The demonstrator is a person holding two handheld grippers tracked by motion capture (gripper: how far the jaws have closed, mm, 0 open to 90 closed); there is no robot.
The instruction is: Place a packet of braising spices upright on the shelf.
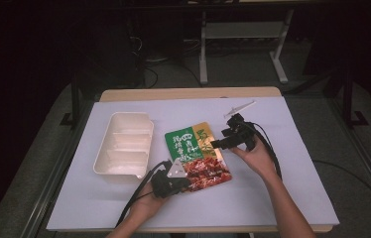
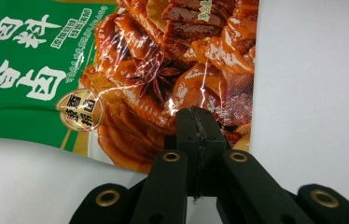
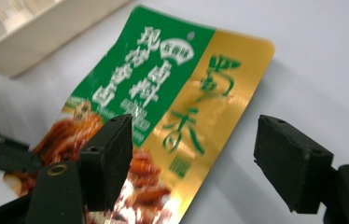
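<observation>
I have the left gripper (image 1: 173, 183) clamped on the bottom edge of the sauce packet (image 1: 197, 156), mid-frame beside the white tray (image 1: 124, 144). My right gripper (image 1: 228, 141) hangs wide open, holding nothing, at the packet's right edge. Next, I judge, it must close there.

Seen from above and behind, looking forward and down on the white-covered table (image 1: 273, 198); from each gripper's camera, very near and low along black jaws, sharing the glossy green-and-gold foil food pouch (image 1: 197, 154) (image 2: 116, 70) (image 3: 163, 102) mid-frame.
</observation>
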